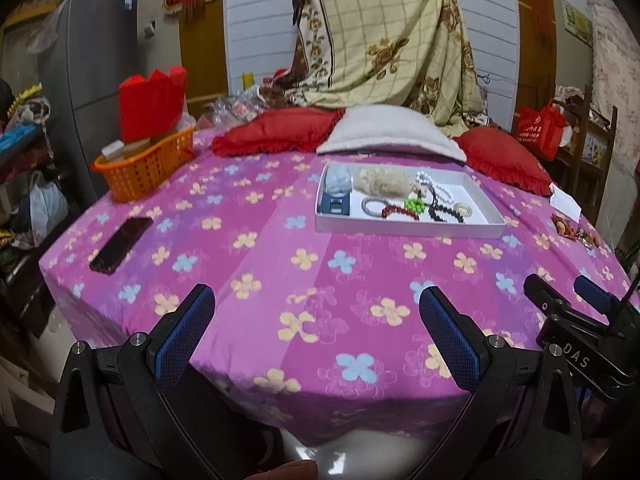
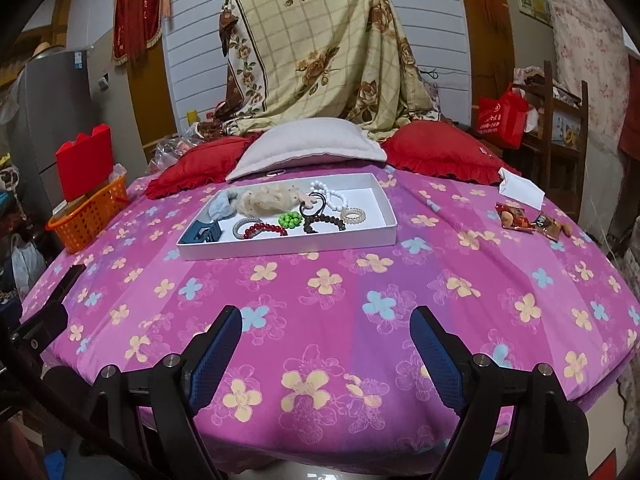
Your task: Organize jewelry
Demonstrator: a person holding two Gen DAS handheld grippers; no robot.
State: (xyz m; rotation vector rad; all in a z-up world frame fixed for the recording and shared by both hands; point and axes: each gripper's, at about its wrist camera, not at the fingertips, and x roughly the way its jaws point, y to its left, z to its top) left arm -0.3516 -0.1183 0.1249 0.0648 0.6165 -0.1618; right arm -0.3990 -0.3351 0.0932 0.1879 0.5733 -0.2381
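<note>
A white tray (image 1: 486, 229) (image 2: 390, 229) lies on the pink flowered bedspread, far ahead of both grippers. Inside it are a white bead necklace (image 2: 332, 194), a dark bead bracelet (image 2: 324, 222), a red bead bracelet (image 2: 266, 229), a green bead cluster (image 2: 290, 220), a coiled clear hair tie (image 2: 354, 215), a beige scrunchie (image 2: 266, 200) and a blue hair claw (image 2: 206, 232). My left gripper (image 1: 316, 312) hovers open over the near bedspread with nothing between its blue pads. My right gripper (image 2: 326, 332) is likewise open and holds nothing; it also shows at the right edge of the left wrist view.
An orange basket (image 1: 146, 168) with a red box (image 1: 154, 102) sits at the far left. A black phone (image 1: 120, 244) lies on the left of the bed. Red and grey pillows (image 2: 308, 146) lie behind the tray. Snack packets (image 2: 526, 220) and a white paper (image 2: 520, 192) lie at right.
</note>
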